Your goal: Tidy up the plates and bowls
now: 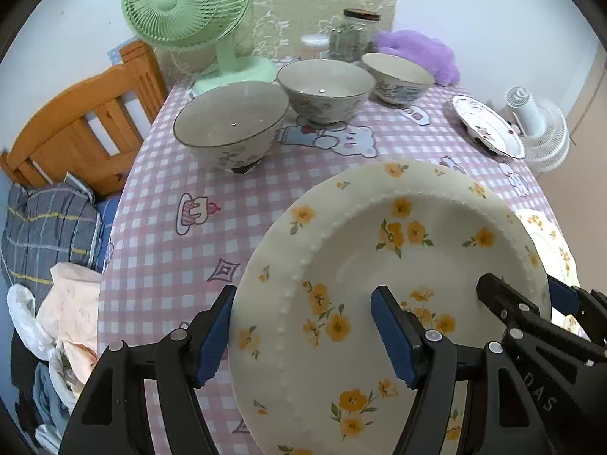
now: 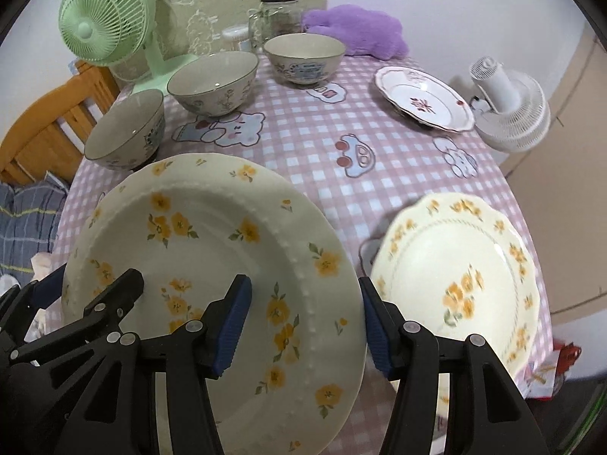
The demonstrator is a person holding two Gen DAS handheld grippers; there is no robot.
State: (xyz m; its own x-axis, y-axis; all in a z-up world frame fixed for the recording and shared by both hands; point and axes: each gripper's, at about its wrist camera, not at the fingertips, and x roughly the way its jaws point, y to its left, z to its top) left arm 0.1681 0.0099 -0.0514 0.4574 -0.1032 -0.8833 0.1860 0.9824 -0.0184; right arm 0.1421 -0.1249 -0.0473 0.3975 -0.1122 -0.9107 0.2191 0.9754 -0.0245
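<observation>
A cream plate with yellow flowers (image 1: 379,265) (image 2: 212,235) is held tilted above the table by both grippers. My left gripper (image 1: 303,326) is shut on its left rim, one finger above, one below. My right gripper (image 2: 303,314) is shut on its right rim. Each gripper shows in the other's view. A second yellow-flowered scalloped plate (image 2: 455,276) lies on the table at the right. A white plate with red flowers (image 2: 425,98) lies far right. Three grey patterned bowls (image 2: 125,132) (image 2: 214,83) (image 2: 303,57) stand in a row at the back left.
The table has a pink checked cloth (image 2: 311,151). A green fan (image 2: 98,26), a glass jar (image 2: 279,15) and a purple plush (image 2: 356,26) stand at the back. A white fan (image 2: 508,110) lies at the right edge. A wooden bed frame (image 1: 83,121) is at the left.
</observation>
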